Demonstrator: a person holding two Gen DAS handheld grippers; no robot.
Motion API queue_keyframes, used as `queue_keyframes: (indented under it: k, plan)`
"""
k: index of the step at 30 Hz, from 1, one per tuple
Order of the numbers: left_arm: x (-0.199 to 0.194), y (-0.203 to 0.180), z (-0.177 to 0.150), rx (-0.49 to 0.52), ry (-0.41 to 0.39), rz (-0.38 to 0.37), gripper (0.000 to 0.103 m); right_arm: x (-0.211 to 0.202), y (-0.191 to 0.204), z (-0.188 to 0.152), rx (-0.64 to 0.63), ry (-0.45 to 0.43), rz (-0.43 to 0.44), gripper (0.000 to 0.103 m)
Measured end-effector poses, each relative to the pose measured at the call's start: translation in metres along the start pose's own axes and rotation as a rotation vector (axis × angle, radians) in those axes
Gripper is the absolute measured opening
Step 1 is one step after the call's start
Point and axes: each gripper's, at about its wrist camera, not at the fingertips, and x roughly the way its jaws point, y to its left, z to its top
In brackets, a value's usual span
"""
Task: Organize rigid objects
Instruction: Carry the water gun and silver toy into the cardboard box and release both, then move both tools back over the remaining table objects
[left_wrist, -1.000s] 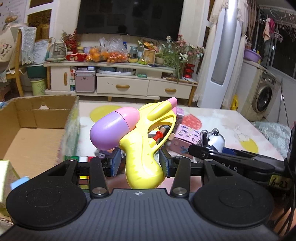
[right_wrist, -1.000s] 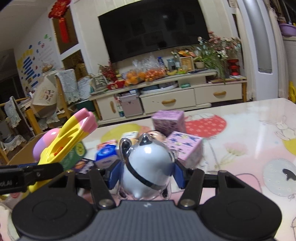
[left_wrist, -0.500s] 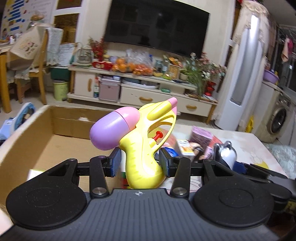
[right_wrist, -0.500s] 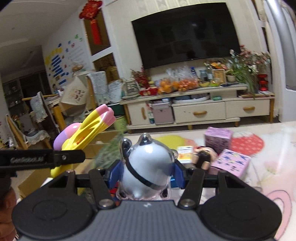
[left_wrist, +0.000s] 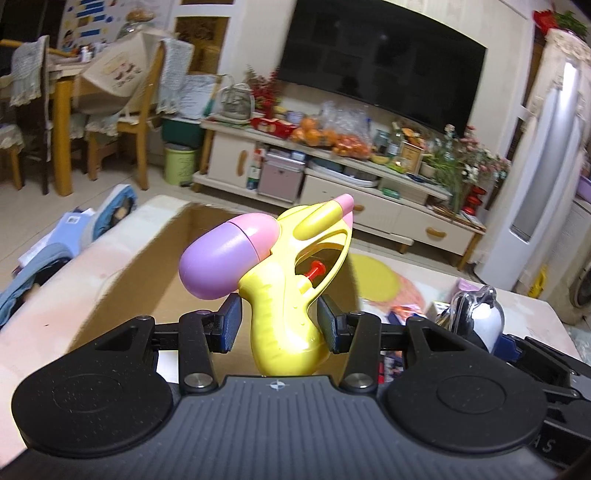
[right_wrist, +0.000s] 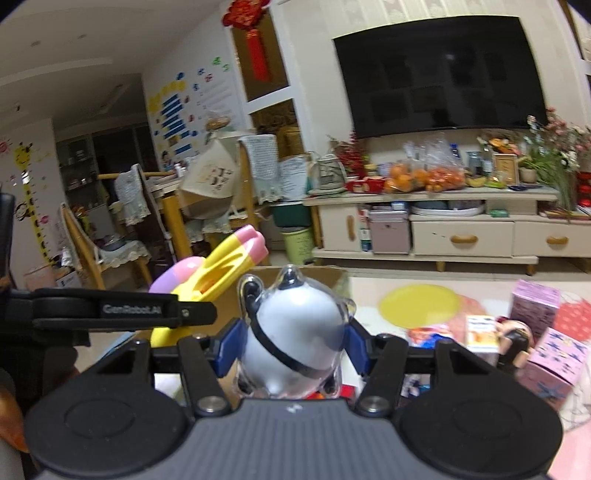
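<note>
My left gripper (left_wrist: 282, 325) is shut on the grip of a yellow water pistol (left_wrist: 284, 295) with a pink and purple tank, held upright. It hangs over the open cardboard box (left_wrist: 147, 295), whose brown inside fills the space behind and below the toy. Close on its right, my right gripper (right_wrist: 293, 347) is shut on a grey-white penguin toy (right_wrist: 295, 332) with a black band and a clear shell. The penguin toy (left_wrist: 484, 317) also shows at the right edge of the left wrist view. In the right wrist view the water pistol (right_wrist: 221, 269) sits left of the penguin, with the box rim (right_wrist: 325, 275) behind.
On the patterned table (right_wrist: 417, 306) to the right lie two pink boxes (right_wrist: 535, 302), a small orange carton (right_wrist: 480, 330) and a little doll figure (right_wrist: 513, 332). Wooden chairs (left_wrist: 122, 110) stand far left; a TV cabinet (left_wrist: 332, 184) lines the back wall.
Both grippers have swung left and risen a little, each keeping its toy. The cardboard box, earlier at the left, now lies straight ahead under the water pistol.
</note>
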Motion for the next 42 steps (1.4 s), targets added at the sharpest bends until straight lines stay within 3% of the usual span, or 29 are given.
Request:
queue_keyframes:
  k: [10, 22, 24, 26, 28, 32, 36, 38, 42]
  plan:
    - [0.01, 0.012, 0.006, -0.057, 0.043, 0.064, 0.055, 0.034, 0.024, -0.003, -0.052, 0.039, 0.041, 0.058]
    - [0.01, 0.007, 0.001, -0.081, 0.087, 0.111, 0.054, 0.045, 0.034, -0.012, -0.063, 0.082, 0.041, 0.062]
    - [0.008, 0.006, 0.002, -0.082, 0.082, 0.122, 0.06, 0.041, 0.036, -0.012, -0.066, 0.072, 0.041, 0.064]
    - [0.005, 0.004, 0.003, -0.075, 0.069, 0.122, 0.075, 0.037, 0.035, -0.011, -0.055, 0.063, 0.044, 0.067]
    - [0.0, 0.001, 0.003, -0.063, 0.05, 0.121, 0.08, 0.031, 0.034, -0.01, -0.047, 0.055, 0.041, 0.071]
    - [-0.004, -0.002, 0.002, -0.056, 0.031, 0.115, 0.084, 0.023, 0.031, -0.011, -0.035, 0.043, 0.029, 0.079]
    - [-0.006, -0.002, 0.001, -0.06, 0.025, 0.102, 0.089, 0.015, 0.028, -0.012, -0.024, 0.032, 0.012, 0.081]
    - [-0.006, -0.004, 0.0, -0.054, 0.02, 0.099, 0.096, 0.011, 0.025, -0.011, -0.012, 0.026, 0.009, 0.082]
    - [-0.003, -0.007, 0.001, -0.035, 0.017, 0.084, 0.097, 0.004, 0.021, -0.01, -0.015, 0.009, -0.008, 0.083]
